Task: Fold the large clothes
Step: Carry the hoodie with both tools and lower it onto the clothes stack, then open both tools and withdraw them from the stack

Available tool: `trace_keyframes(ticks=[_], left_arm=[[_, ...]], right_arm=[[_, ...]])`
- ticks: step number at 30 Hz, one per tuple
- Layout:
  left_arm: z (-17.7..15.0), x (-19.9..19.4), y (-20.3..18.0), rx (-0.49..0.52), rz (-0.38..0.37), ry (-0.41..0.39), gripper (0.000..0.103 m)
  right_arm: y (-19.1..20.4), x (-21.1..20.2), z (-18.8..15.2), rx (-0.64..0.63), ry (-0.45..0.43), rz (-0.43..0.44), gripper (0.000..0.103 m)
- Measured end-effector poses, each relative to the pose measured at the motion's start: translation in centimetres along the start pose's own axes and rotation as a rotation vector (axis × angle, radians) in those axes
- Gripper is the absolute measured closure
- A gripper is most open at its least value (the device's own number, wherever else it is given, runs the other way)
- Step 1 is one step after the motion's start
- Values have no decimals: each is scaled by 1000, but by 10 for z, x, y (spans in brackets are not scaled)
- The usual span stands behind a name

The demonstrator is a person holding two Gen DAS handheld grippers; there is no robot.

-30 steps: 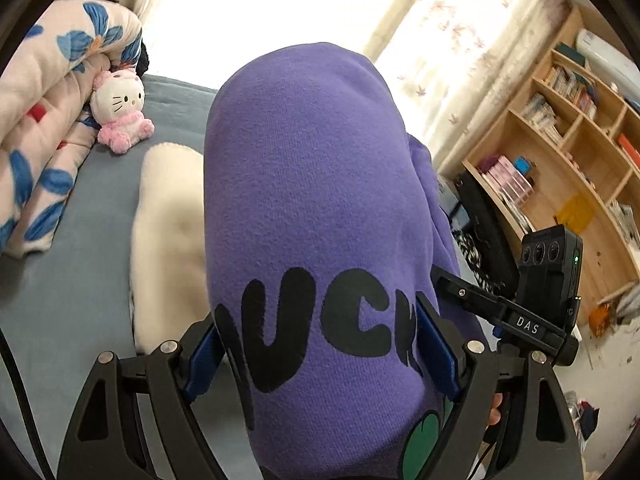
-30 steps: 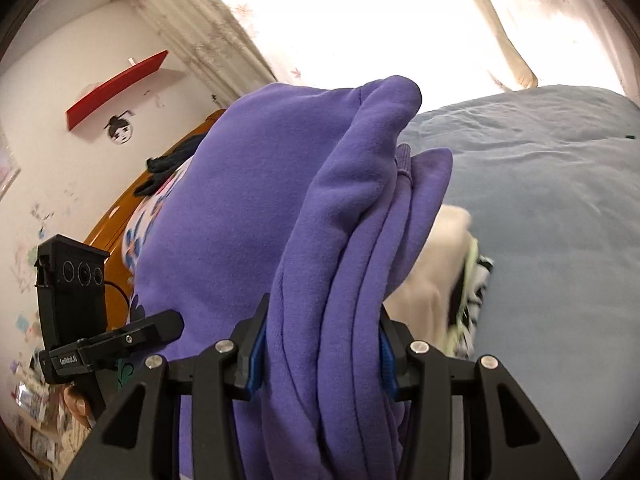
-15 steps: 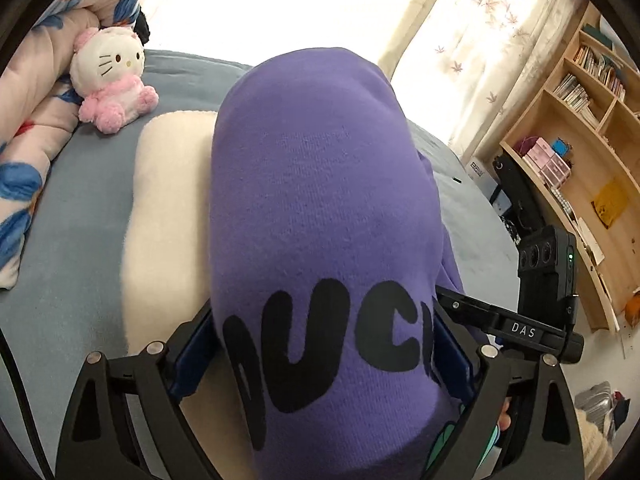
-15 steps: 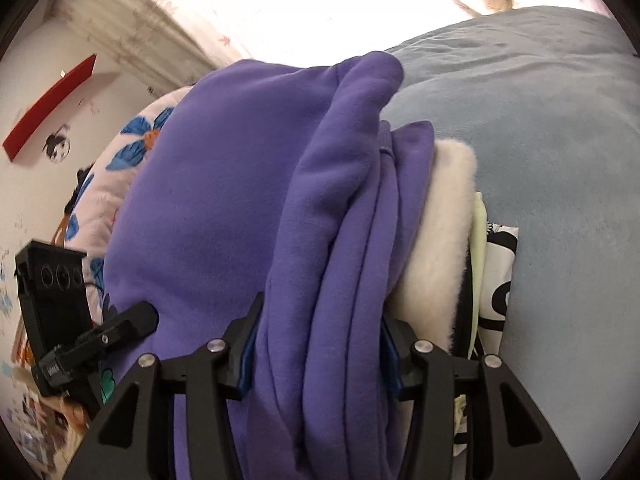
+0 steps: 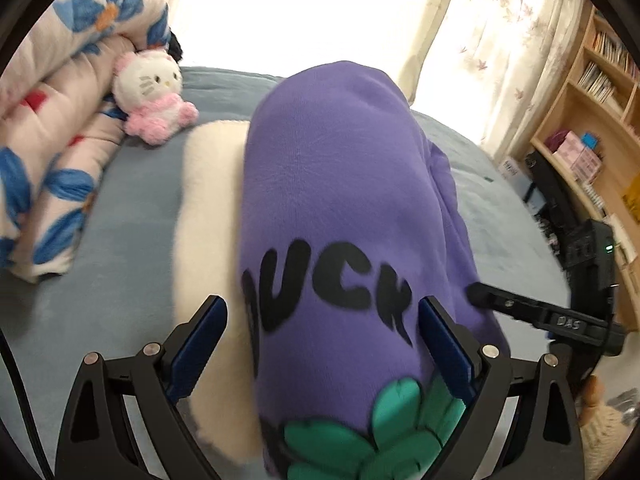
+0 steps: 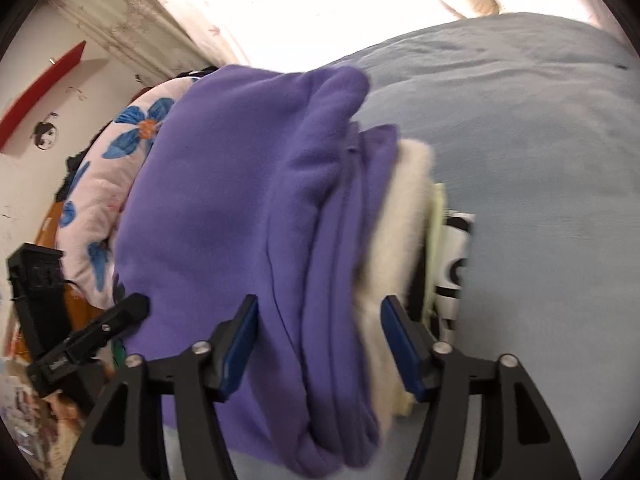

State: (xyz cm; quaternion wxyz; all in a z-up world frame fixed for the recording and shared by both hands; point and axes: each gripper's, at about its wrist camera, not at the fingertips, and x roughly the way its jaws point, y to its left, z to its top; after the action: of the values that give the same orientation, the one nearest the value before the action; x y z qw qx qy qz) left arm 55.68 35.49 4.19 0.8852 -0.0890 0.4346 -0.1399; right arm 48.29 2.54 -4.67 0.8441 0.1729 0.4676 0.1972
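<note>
A folded purple sweatshirt [image 5: 340,184] with black letters and a green print lies on a folded white fleece [image 5: 208,208] on the blue-grey bed [image 5: 132,200]. My left gripper [image 5: 320,308] straddles its near end, open: the left pad stands clear of the cloth, the right pad beside it. In the right wrist view the sweatshirt's [image 6: 224,216] layered edge runs between the jaws of my right gripper [image 6: 320,304], which are opening, with the pads not pressing. The fleece [image 6: 408,208] tops a pale green layer and a black-and-white garment [image 6: 454,264].
A flowered quilt [image 5: 52,120] and a cat plush [image 5: 150,88] lie at the bed's far left. A wooden bookshelf [image 5: 592,120] stands to the right, beyond the bed's edge. Bare bedding [image 6: 540,160] stretches right of the stack. A bright curtained window lies behind.
Both grippers have sunk with the sweatshirt, which has come down onto the white fleece. Both pairs of jaws have widened and their pads have come off the cloth.
</note>
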Motion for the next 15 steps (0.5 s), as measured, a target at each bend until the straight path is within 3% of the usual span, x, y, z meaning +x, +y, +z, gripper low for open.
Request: trace_keyframes(ticks=[6, 15], left_arm=[[-14, -37, -30, 48, 56, 3, 8], [-40, -113, -92, 93, 37, -16, 8]], right_arm=[[9, -44, -20, -39, 11, -55, 40], [38, -141, -43, -112, -31, -63, 40]])
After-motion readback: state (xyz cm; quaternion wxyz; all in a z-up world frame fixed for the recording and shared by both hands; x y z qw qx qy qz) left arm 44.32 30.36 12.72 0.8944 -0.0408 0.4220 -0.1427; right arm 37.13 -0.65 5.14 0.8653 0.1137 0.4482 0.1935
